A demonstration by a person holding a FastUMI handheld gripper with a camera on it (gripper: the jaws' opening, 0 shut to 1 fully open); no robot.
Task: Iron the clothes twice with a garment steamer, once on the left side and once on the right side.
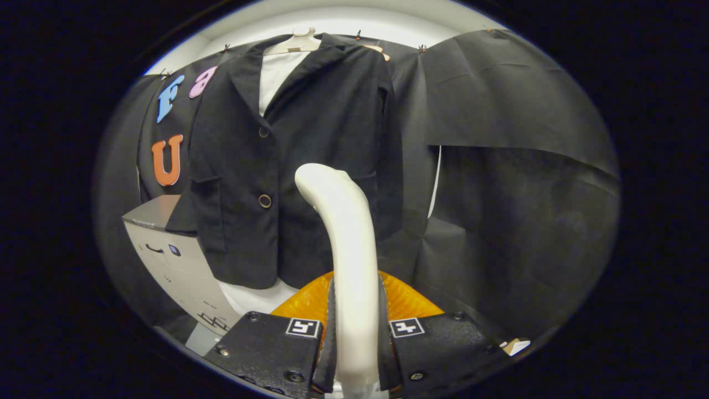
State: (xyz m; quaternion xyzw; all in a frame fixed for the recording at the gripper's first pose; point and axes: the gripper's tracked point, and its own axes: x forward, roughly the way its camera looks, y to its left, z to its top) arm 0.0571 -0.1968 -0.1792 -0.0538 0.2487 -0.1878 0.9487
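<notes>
A black jacket (310, 149) hangs on a white hanger (293, 43) over a white shirt (277, 75), straight ahead of me. My gripper (355, 332) is shut on the white handle of the garment steamer (346, 244), both fingers pressing its sides. The steamer rises between the fingers and curves toward the jacket's lower front, its head near the lower button (265, 200). I cannot tell whether the head touches the cloth. An orange part of the steamer (404, 302) shows just beyond the fingers.
A grey-white cabinet (171, 255) stands below and left of the jacket. Black cloth (509, 166) covers the booth's wall to the right, with a white gap (435, 183) in it beside the jacket.
</notes>
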